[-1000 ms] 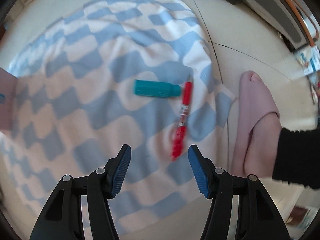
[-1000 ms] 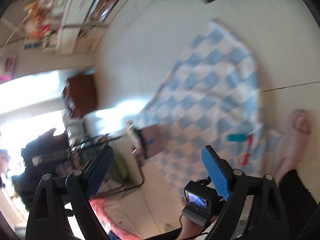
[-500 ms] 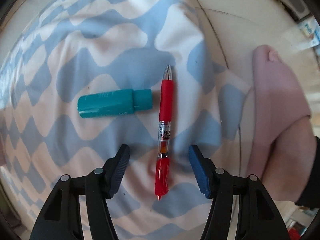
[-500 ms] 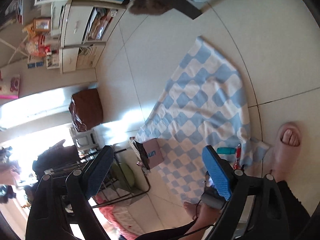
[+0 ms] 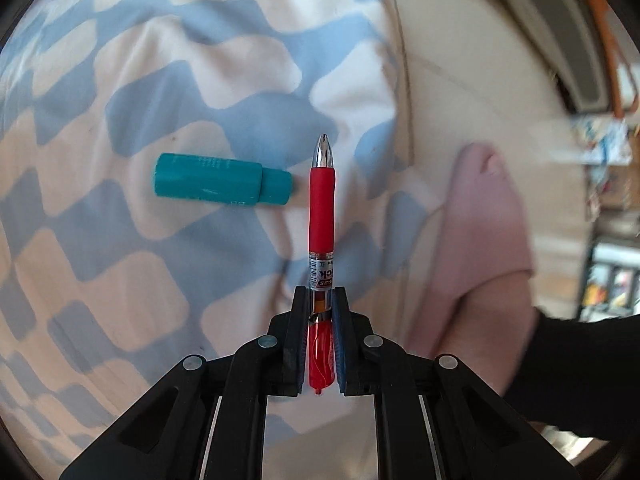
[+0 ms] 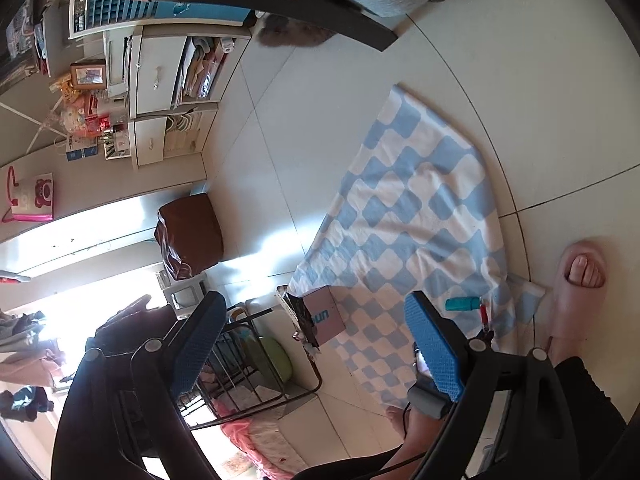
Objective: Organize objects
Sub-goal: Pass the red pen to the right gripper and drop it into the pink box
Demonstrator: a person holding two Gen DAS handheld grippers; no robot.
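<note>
Blue-and-white checked cloth (image 5: 224, 80) lies spread on the tiled floor (image 6: 500, 60). At left on the cloth lies a teal capped tube (image 5: 222, 179), on its side. Just right of it is a red pen (image 5: 322, 216), tip pointing away; the left claw (image 5: 320, 312) is closing, its pads pressed on the pen's rear barrel. A pink slipper (image 5: 484, 240) stands beside the cloth's right edge. The right claw (image 6: 316, 344) stands wide apart, holding nothing.

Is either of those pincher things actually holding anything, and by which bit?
The left gripper is closing on the red pen, near its clip end. The right gripper is open, empty.
</note>
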